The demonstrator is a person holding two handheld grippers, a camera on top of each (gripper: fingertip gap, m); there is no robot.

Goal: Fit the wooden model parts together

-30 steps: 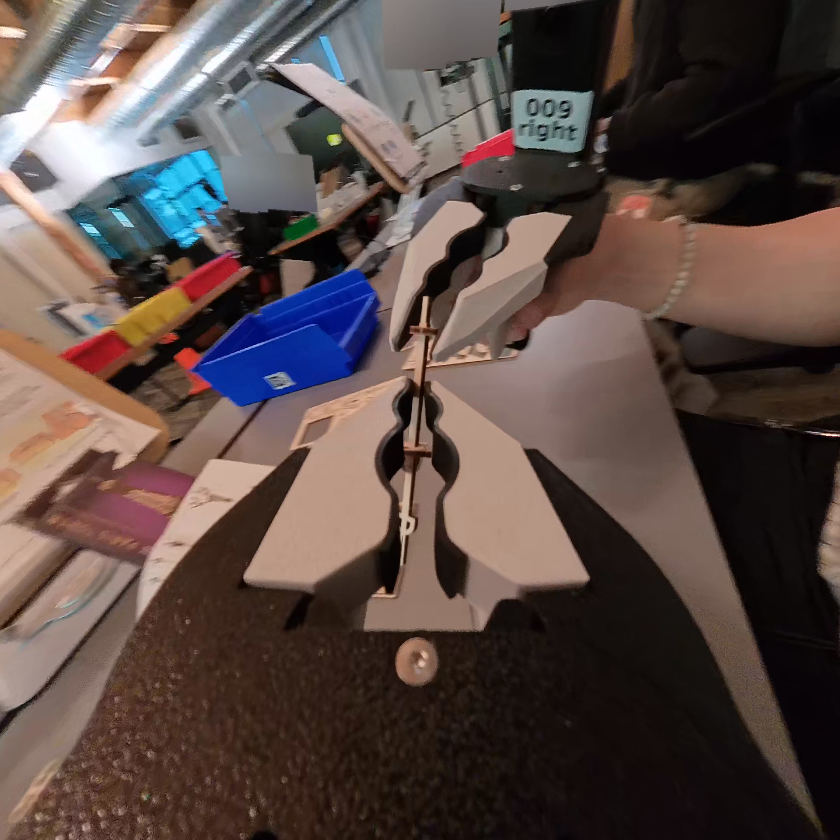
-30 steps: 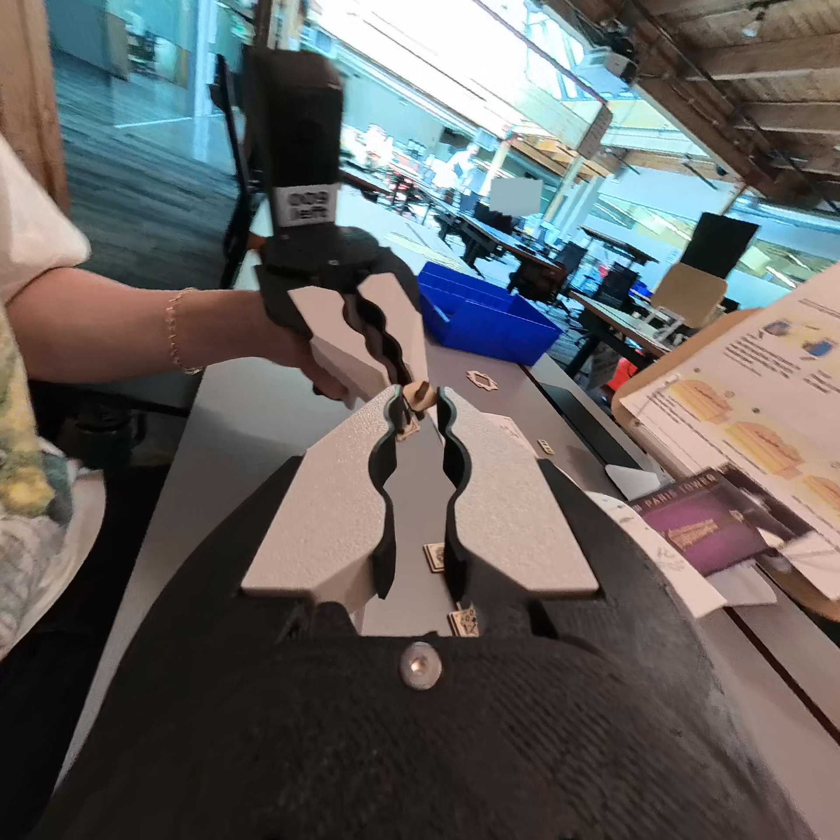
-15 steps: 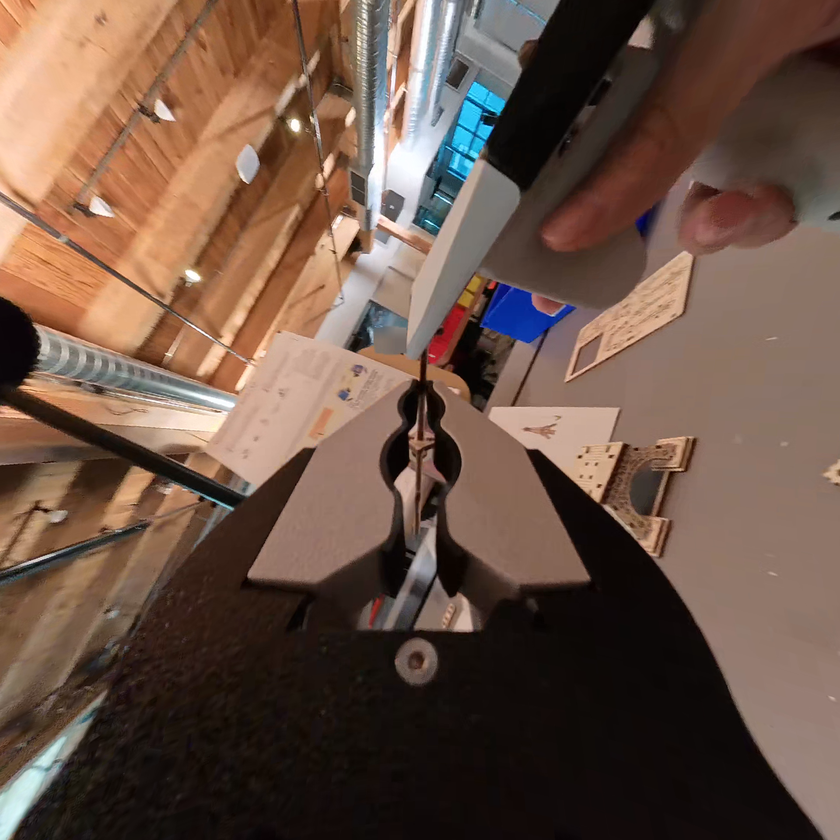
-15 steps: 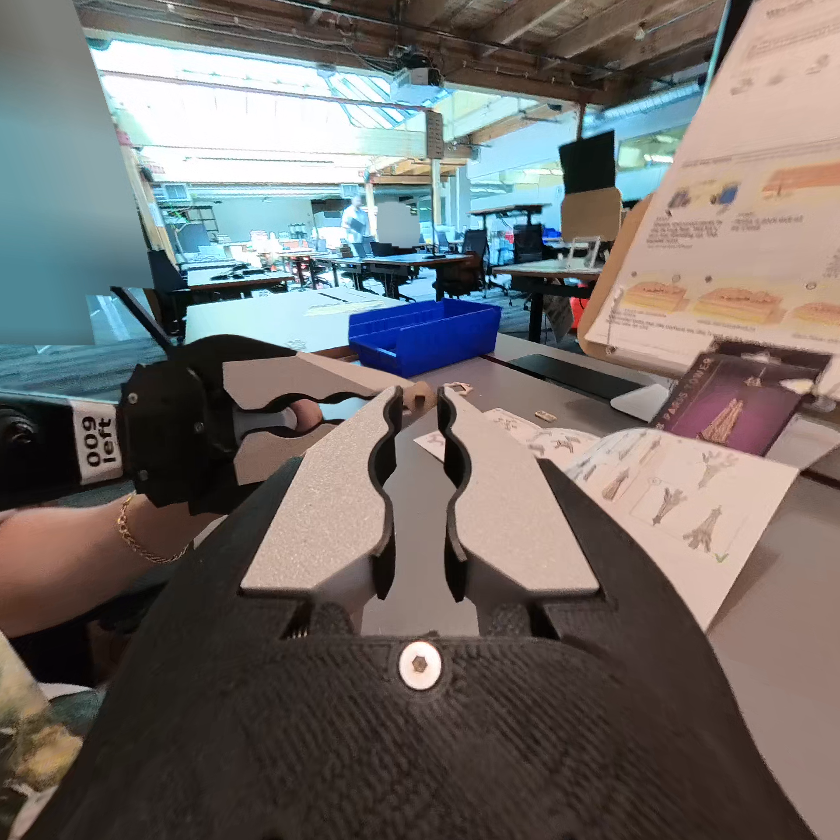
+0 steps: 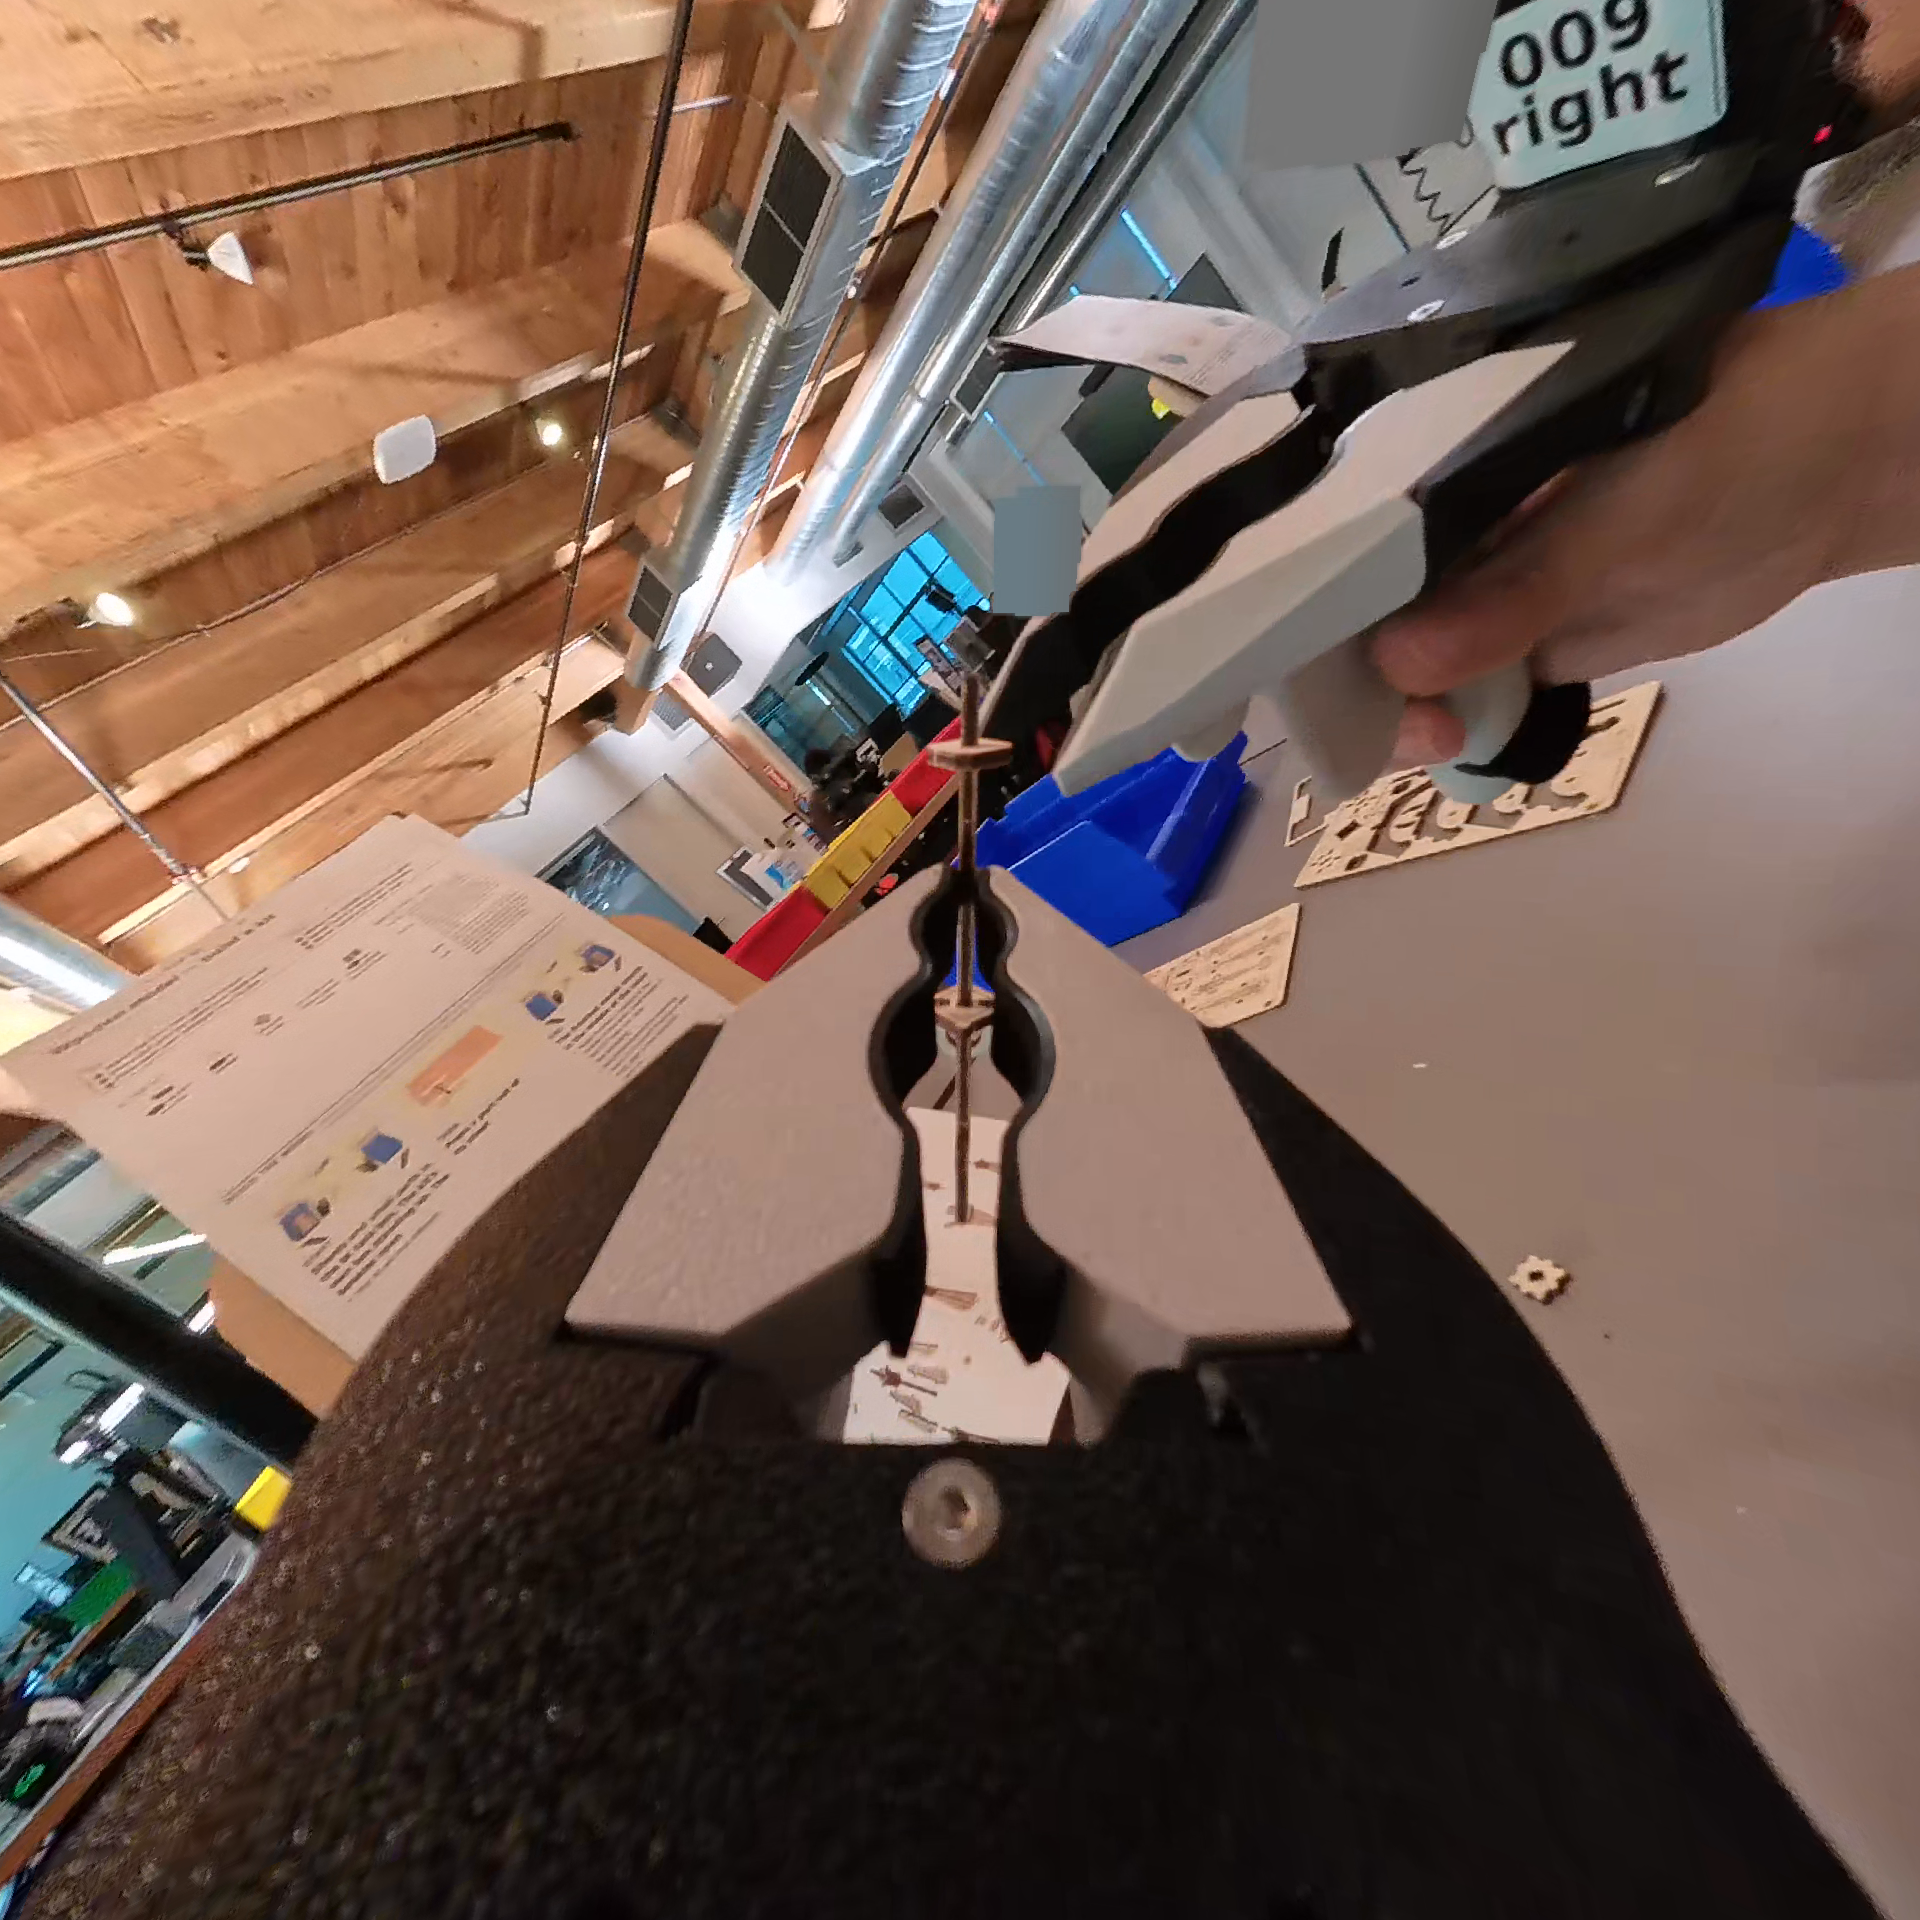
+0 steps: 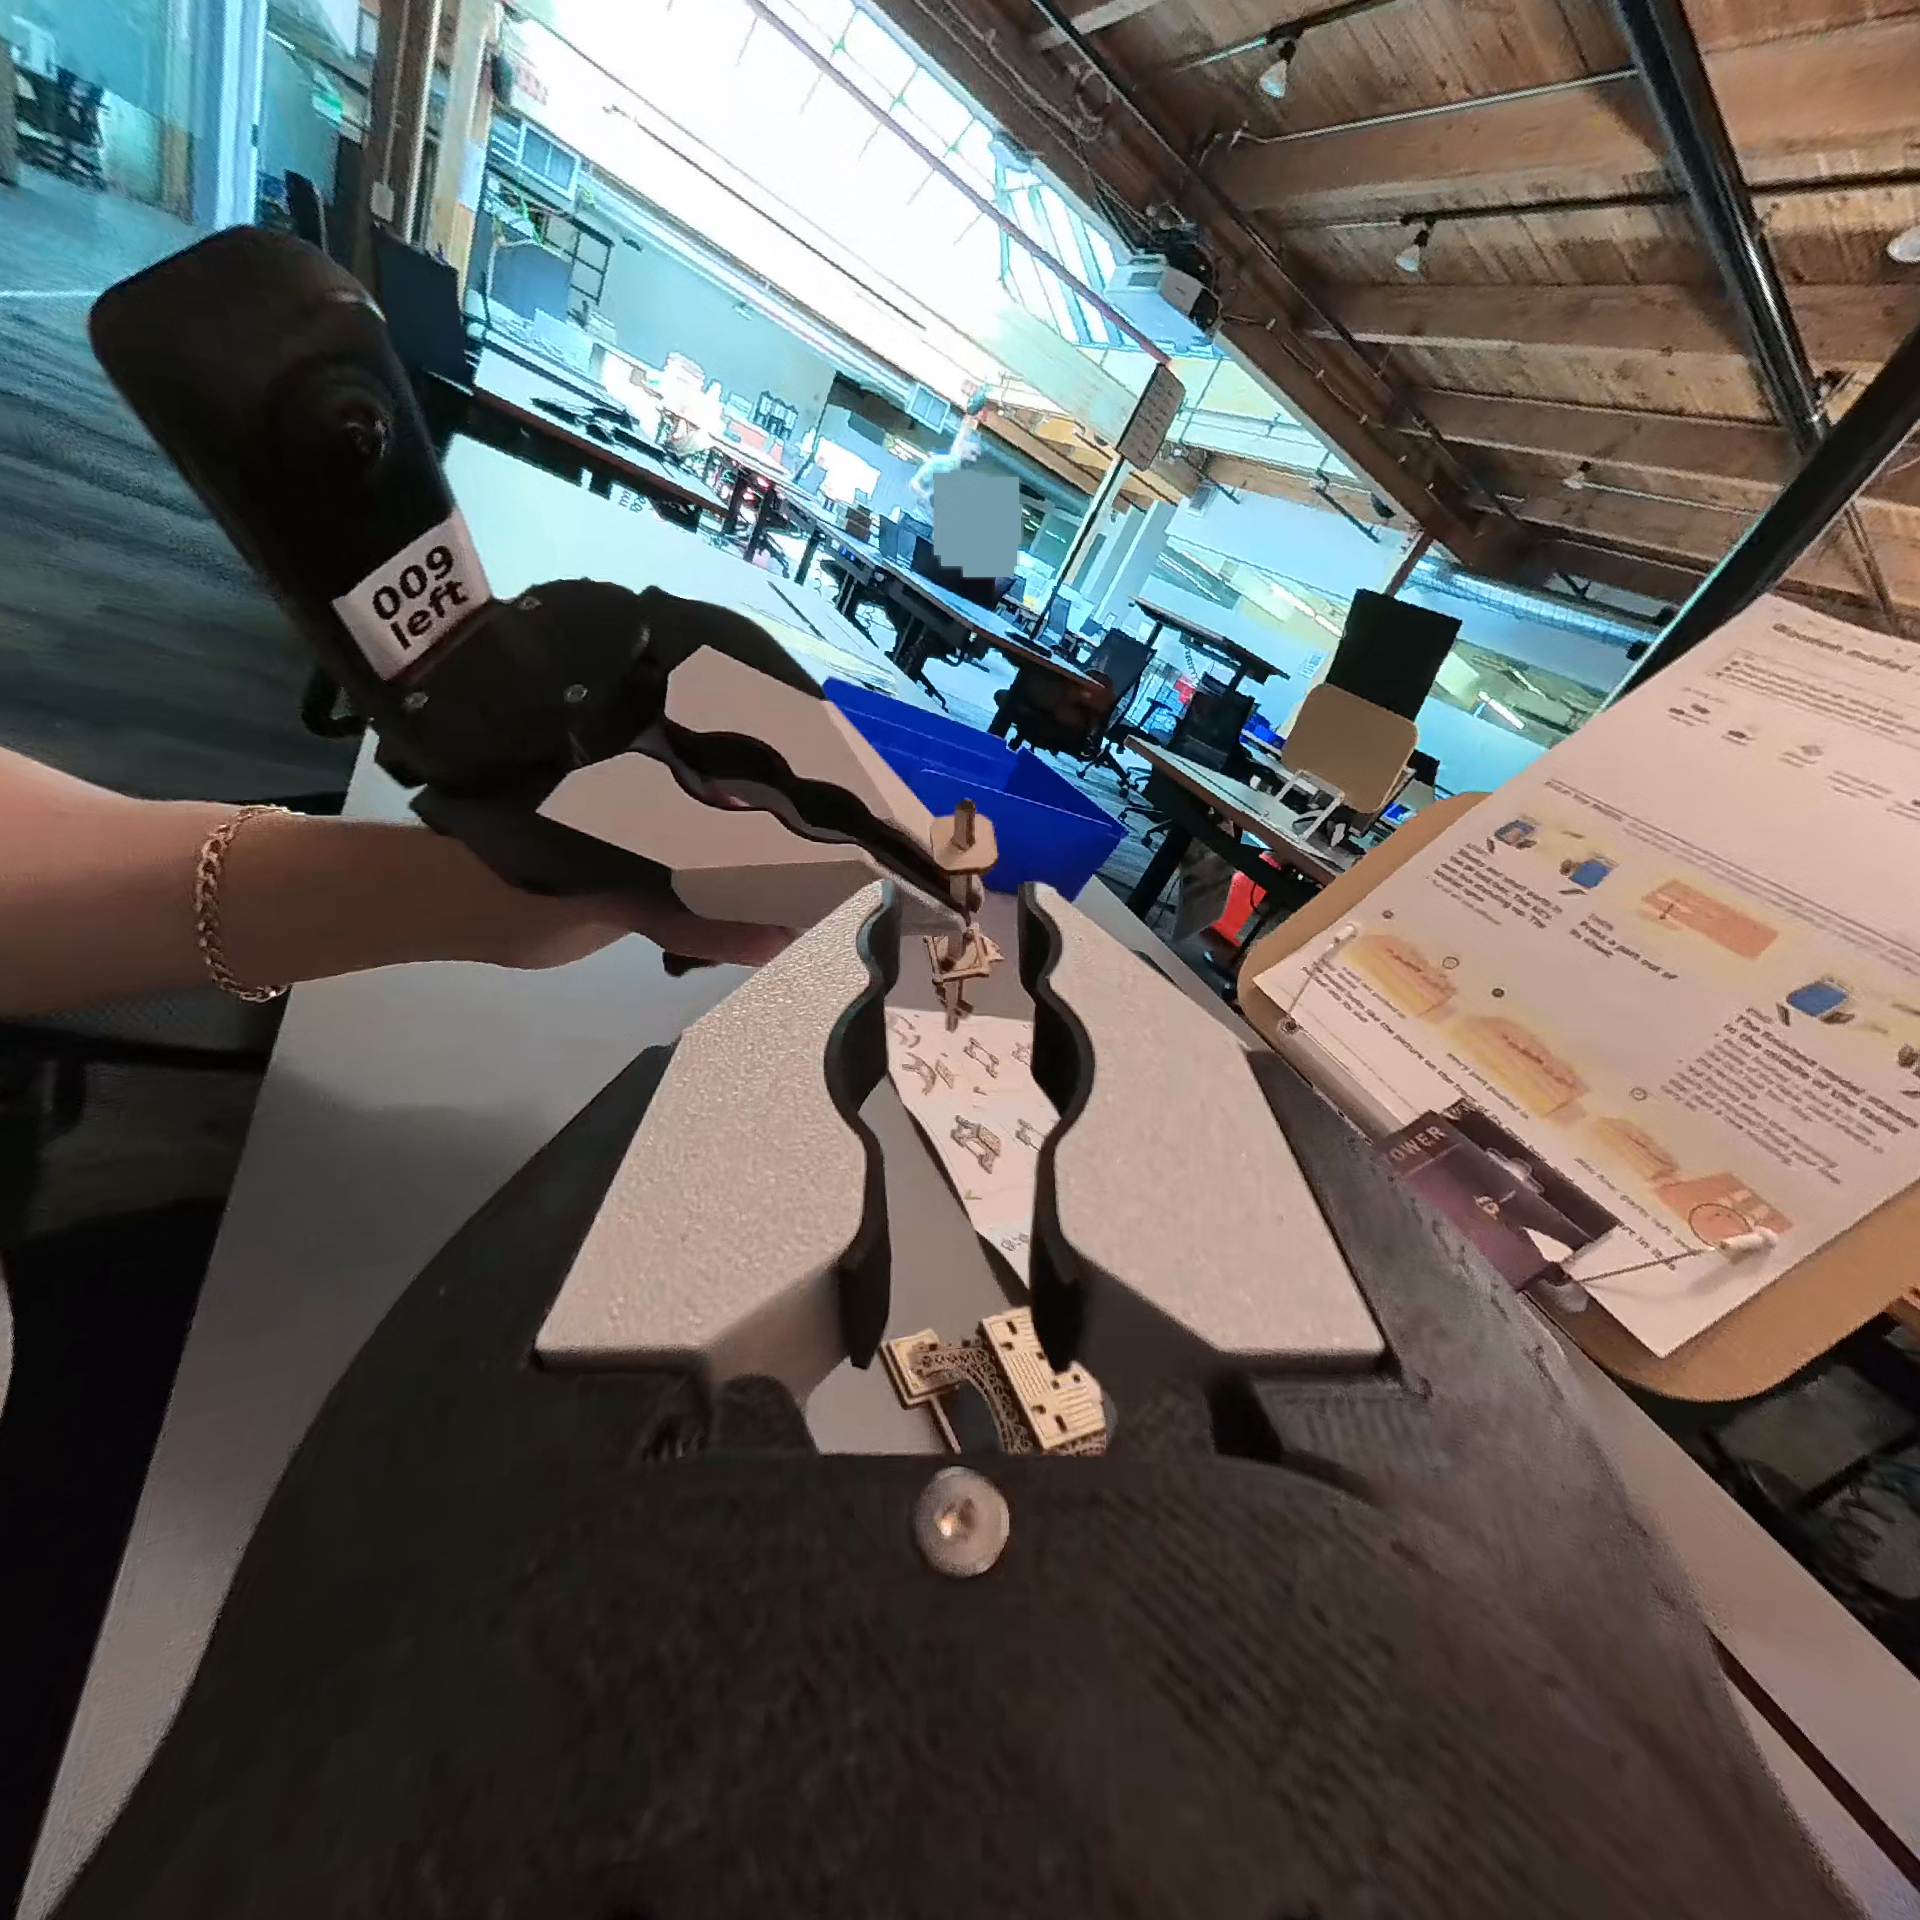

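We see a grey worktop (image 5: 1558,1091) carrying two flat wooden part sheets (image 5: 1475,790), a blue bin (image 5: 1101,842) and a propped instruction sheet (image 5: 343,1049). Our left gripper (image 5: 966,883), tilted upward, has its jaws clenched on a thin wooden spire (image 5: 968,831) with two small cross-pieces. Our right gripper (image 6: 951,904) has its jaws released just beside the spire; an arched wooden base (image 6: 997,1382) lies beneath it.

right hand-held gripper (image 5: 1049,727) drawn back from spire (image 5: 966,935), jaws parted
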